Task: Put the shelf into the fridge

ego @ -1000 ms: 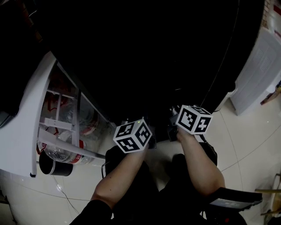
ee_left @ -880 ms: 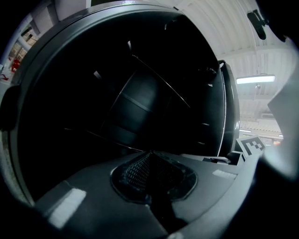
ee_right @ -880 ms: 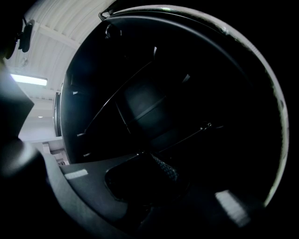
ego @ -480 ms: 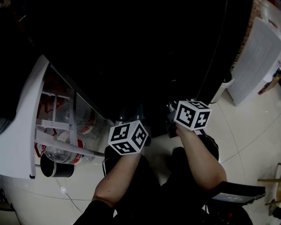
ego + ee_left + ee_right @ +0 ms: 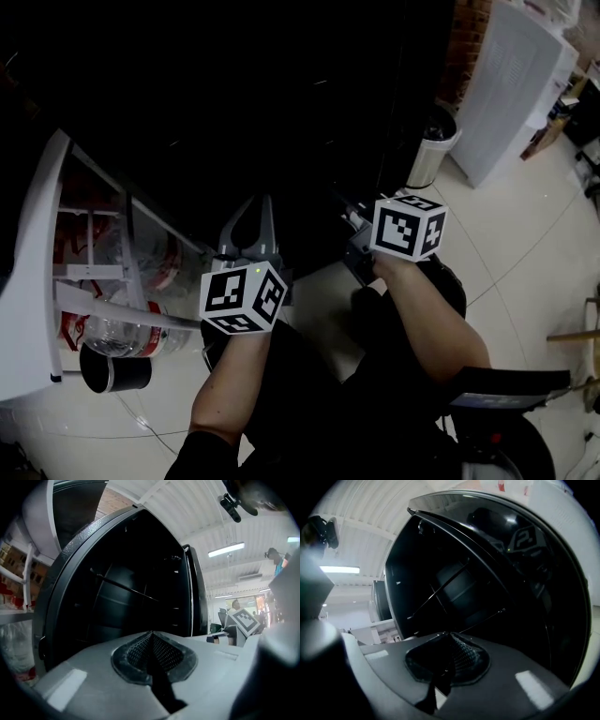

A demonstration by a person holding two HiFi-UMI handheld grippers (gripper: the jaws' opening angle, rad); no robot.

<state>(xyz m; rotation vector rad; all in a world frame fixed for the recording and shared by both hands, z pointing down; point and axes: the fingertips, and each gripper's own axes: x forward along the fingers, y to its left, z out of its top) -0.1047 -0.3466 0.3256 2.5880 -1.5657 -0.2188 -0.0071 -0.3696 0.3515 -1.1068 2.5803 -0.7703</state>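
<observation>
Left gripper (image 5: 260, 211) jaws together, empty | right gripper (image 5: 349, 225) likewise | open fridge (image 5: 122, 602) ahead of both

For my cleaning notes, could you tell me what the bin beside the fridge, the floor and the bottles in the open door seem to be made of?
Bin: probably metal with a polished finish, given its silvery sheen. Its top looks dark.
Floor: likely glazed tile, since it is glossy cream with thin joint lines.
Bottles: apparently clear plastic, being see-through with red labels.
</observation>
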